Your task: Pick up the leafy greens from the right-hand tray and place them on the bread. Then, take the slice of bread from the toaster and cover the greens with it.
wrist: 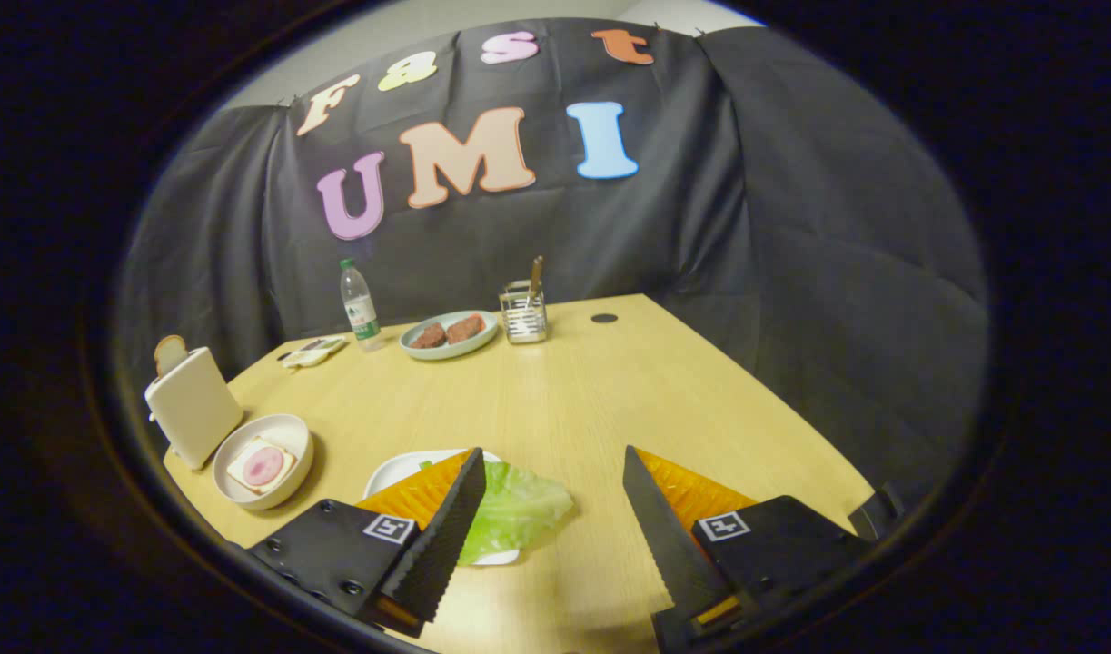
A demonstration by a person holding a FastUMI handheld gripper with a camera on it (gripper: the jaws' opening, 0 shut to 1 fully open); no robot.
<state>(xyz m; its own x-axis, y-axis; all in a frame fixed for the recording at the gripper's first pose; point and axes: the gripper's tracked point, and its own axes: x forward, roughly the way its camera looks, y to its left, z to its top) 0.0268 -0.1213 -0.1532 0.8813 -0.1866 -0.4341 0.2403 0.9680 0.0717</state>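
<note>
A pale green lettuce leaf (517, 510) lies on a white tray (396, 470), right beside my left finger (451, 527) and partly hidden by it. My gripper (550, 468) is open above the wooden table (564, 400), nothing between its fingers. Off to the left stands a white bowl (287, 434) holding a bread slice topped with a pink ham round (262, 466). Behind the bowl is a cream toaster (192, 404) with a slice of bread (169, 352) sticking out of its top.
At the table's far side sit a water bottle (360, 309), a grey-green plate (419, 350) with two brown patties, a clear utensil holder (524, 313) and a small flat device (312, 351). A dark round hole cover (603, 319) is further right.
</note>
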